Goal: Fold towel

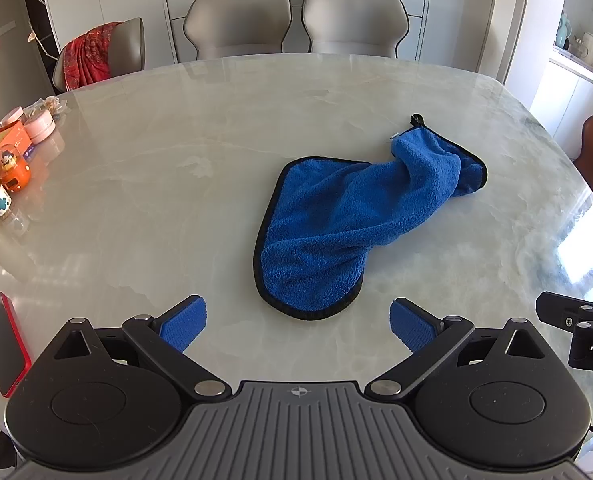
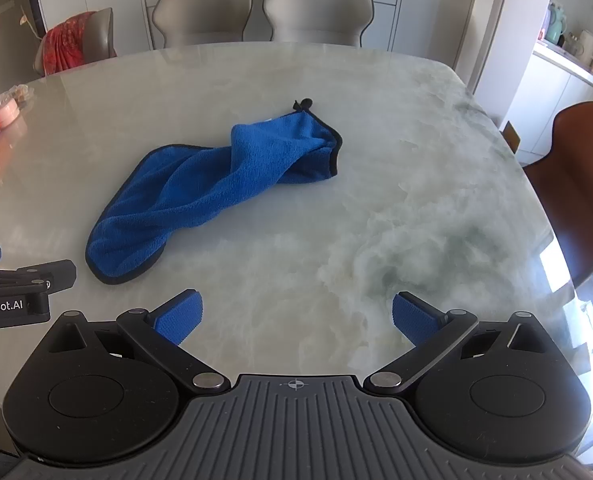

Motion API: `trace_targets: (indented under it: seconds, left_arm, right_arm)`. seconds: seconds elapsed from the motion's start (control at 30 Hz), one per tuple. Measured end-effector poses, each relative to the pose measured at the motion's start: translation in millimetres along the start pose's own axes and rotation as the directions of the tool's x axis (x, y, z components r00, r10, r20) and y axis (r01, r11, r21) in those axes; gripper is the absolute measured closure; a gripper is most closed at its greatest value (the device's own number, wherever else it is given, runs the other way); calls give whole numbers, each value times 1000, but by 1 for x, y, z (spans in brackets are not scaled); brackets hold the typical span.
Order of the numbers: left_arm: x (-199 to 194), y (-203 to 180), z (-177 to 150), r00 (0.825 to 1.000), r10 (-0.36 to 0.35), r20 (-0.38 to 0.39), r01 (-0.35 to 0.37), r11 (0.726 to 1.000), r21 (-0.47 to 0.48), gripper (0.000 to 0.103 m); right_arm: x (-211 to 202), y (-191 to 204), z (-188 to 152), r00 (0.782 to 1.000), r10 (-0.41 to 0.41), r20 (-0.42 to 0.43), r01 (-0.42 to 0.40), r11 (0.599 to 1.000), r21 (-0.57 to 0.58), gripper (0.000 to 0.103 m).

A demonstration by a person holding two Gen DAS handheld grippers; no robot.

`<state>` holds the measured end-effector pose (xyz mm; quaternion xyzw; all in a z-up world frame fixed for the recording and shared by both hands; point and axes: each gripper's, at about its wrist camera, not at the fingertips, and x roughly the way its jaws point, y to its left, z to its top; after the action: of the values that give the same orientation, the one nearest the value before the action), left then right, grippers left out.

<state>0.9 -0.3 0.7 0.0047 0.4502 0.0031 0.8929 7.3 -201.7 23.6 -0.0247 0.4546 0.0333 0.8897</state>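
A blue towel [image 1: 348, 220] with black edging lies crumpled in a long bunched shape on the marble table [image 1: 156, 184]; a black hanging loop sticks out at its far end. It also shows in the right wrist view [image 2: 200, 192], ahead and to the left. My left gripper [image 1: 298, 326] is open and empty, just short of the towel's near end. My right gripper [image 2: 296, 320] is open and empty over bare table, to the right of the towel's near end. Each gripper shows at the edge of the other's view.
A red phone [image 1: 2, 344] lies at the near left edge. Jars, an orange toy and boxes [image 1: 12, 160] stand at the left. Grey chairs [image 1: 296, 20] stand behind the table, one with a red cloth [image 1: 88, 56]. A brown chair [image 2: 576, 184] stands at the right.
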Motion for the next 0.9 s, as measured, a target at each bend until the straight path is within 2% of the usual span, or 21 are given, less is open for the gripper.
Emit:
trace_targets:
  seconds: [0.9]
  left_arm:
    - [6,-2,4,1000,0,-12,0,1000,4,3]
  right_arm:
    - [3,4,2,1000,-5,-15,5,1000,-25,1]
